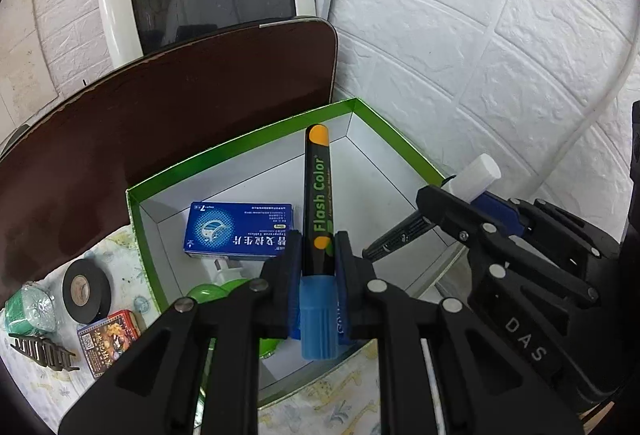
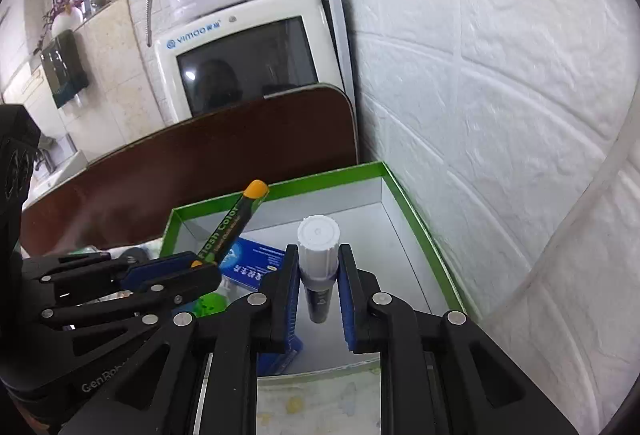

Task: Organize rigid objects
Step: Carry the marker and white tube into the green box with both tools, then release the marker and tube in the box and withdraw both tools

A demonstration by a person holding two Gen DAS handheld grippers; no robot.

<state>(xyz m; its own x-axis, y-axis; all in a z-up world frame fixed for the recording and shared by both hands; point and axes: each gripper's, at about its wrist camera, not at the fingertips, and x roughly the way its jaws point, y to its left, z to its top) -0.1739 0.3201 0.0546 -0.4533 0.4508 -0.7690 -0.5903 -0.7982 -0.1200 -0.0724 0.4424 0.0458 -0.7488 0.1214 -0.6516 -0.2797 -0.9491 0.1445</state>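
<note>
Your left gripper is clamping its jaws on the Flash Color marker, orange end pointing to 12 o'clock over the green-rimmed box. Your right gripper is squeezing a white-capped marker, cap toward 12 o'clock above that box. A blue medicine carton is lying inside at 9 o'clock of the Flash Color marker; black tape is sitting outside at 8 o'clock.

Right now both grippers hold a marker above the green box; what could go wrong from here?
1. The right gripper sits close beside the left gripper, so they may bump when lowering.
2. The black marker hangs above the blue carton; it could land on it and roll.
3. The white-capped marker is gripped near its cap, so it might slip.
</note>
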